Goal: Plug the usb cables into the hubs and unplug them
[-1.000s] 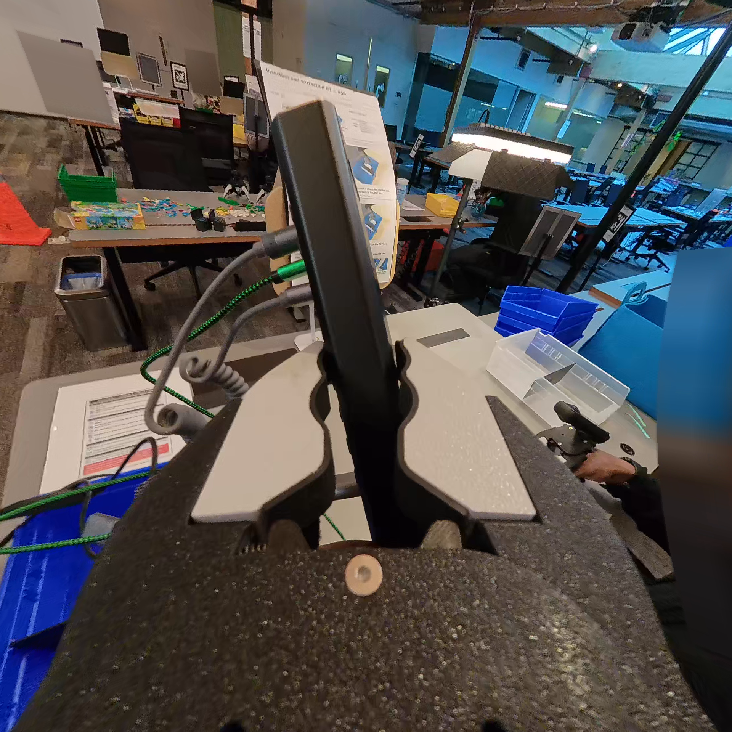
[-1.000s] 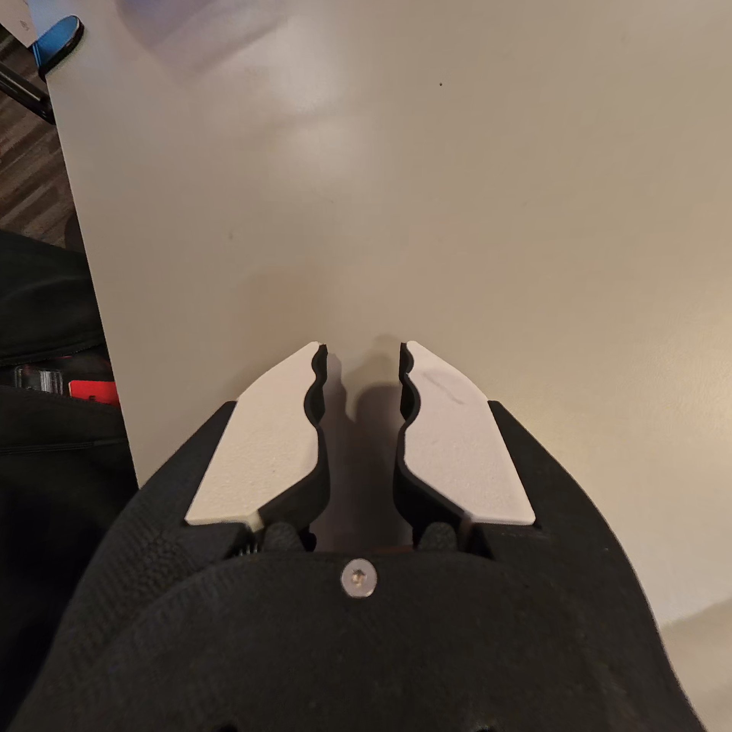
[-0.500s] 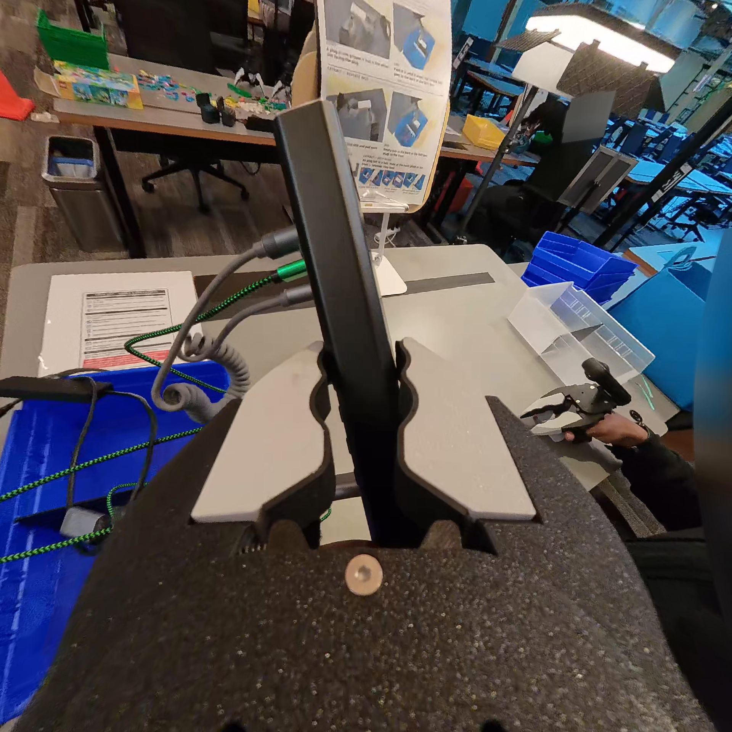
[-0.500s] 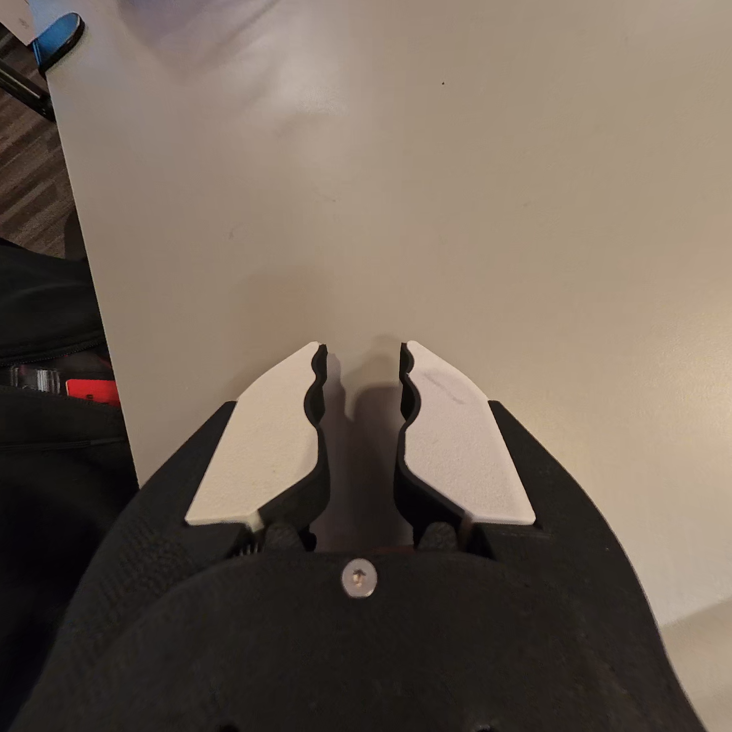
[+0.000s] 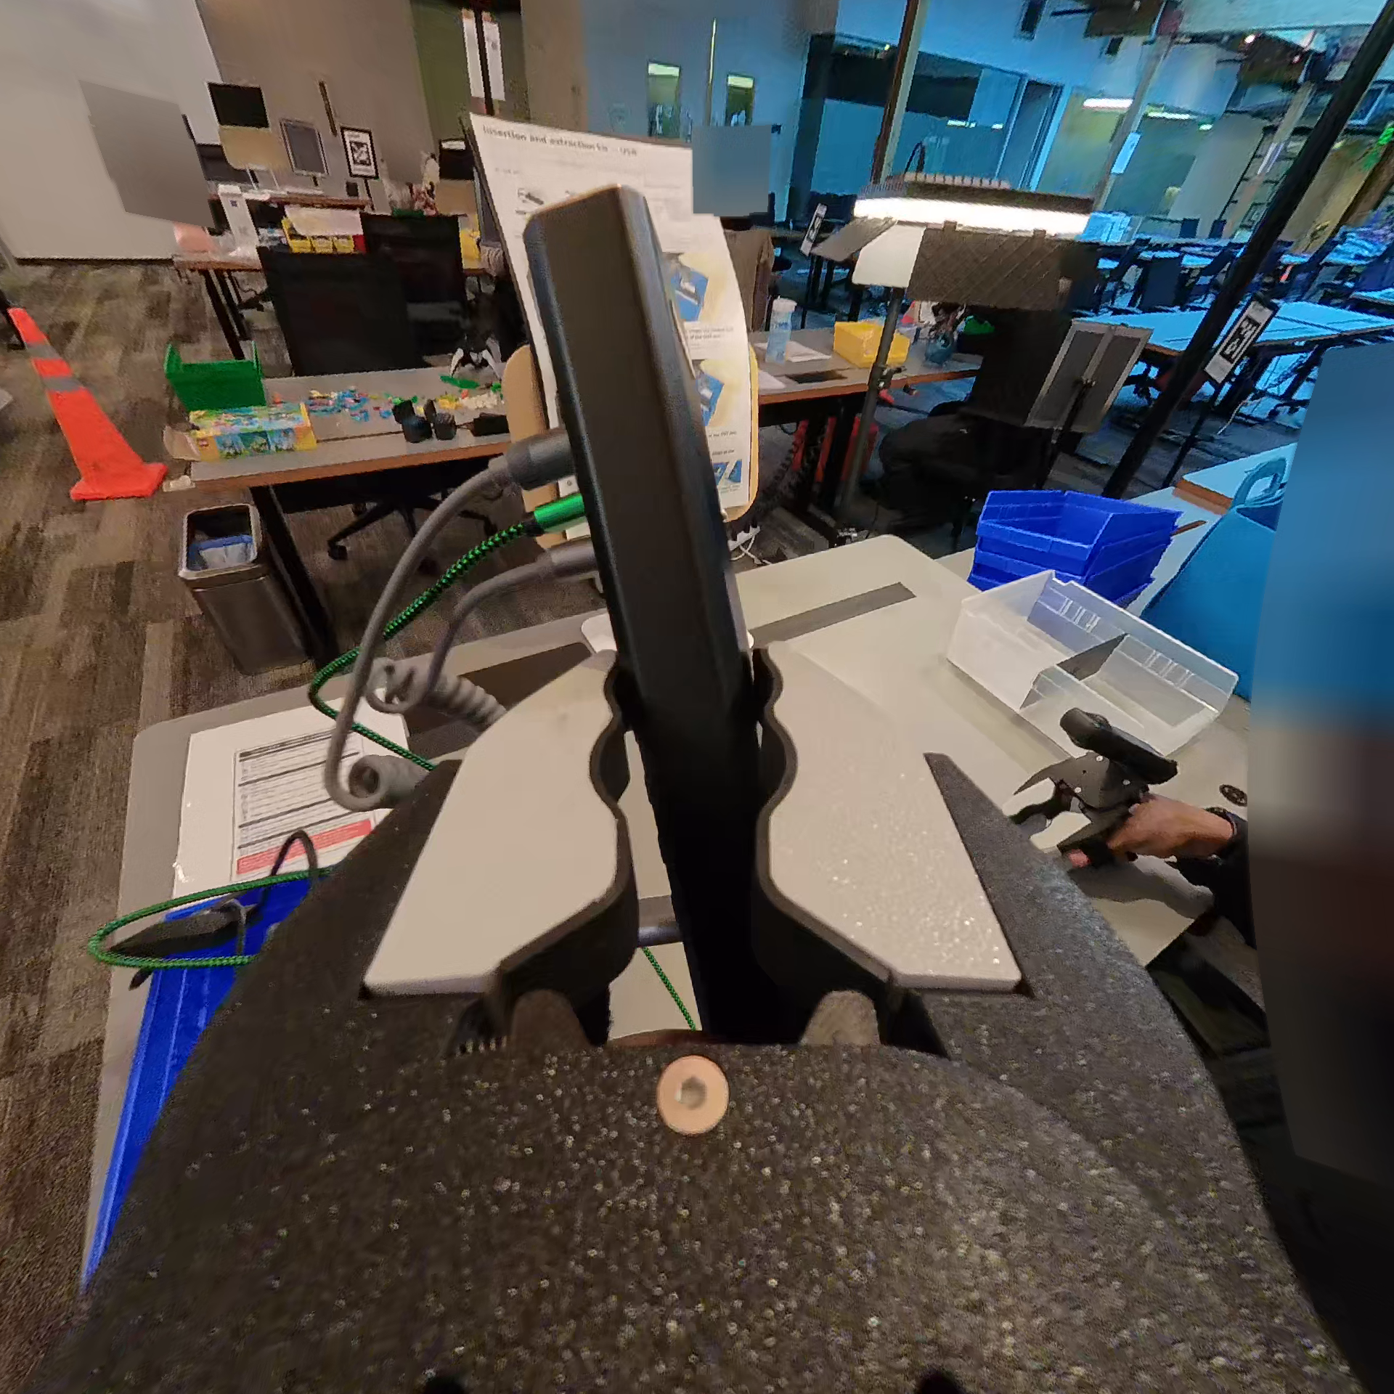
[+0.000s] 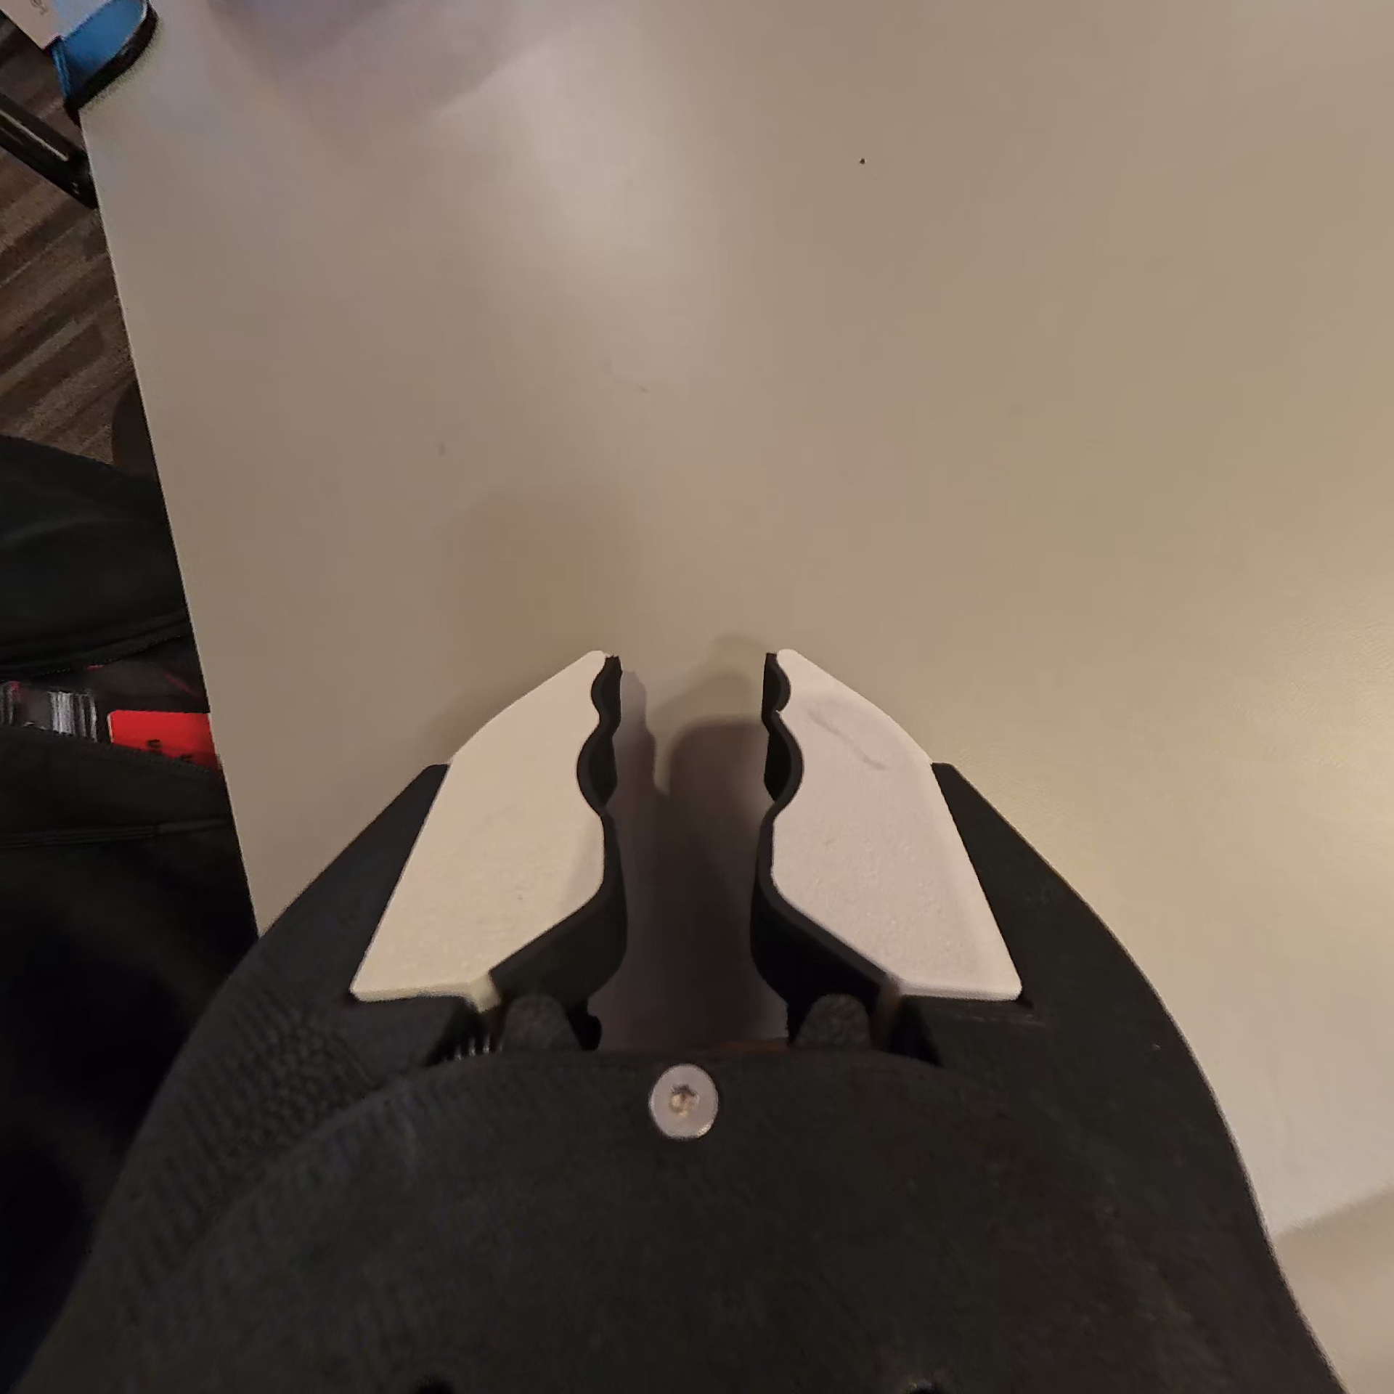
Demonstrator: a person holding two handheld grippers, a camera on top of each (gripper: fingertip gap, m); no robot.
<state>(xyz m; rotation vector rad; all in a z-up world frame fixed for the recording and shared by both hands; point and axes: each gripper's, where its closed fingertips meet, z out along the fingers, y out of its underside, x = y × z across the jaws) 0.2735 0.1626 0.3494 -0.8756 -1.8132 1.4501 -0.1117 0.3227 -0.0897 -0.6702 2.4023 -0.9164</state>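
My left gripper [image 5: 688,667] is shut on a long black USB hub [image 5: 641,483] and holds it upright above the table. Three cables are plugged into the hub's left side: a grey cable [image 5: 422,543], a green braided cable [image 5: 452,573] and a grey coiled cable [image 5: 445,694]. They hang down toward a blue bin [image 5: 170,1011] at the lower left. My right gripper [image 6: 690,664] is open and empty, pointing down close over the bare beige table [image 6: 830,339]. It also shows in the left wrist view [image 5: 1086,784], held by a hand at the table's right edge.
A white printed sheet [image 5: 256,792] lies at the table's left. A clear divided tray [image 5: 1094,664] and stacked blue bins [image 5: 1071,535] stand at the right. An instruction sheet on a stand [image 5: 679,249] is behind the hub. The table's left edge [image 6: 173,603] shows in the right wrist view. One gripper's finger ends stand about 60 cm off the other's.
The left gripper's view dipped down toward the table, then tilted back up, with the hub and cables still held. The right gripper has hardly moved.
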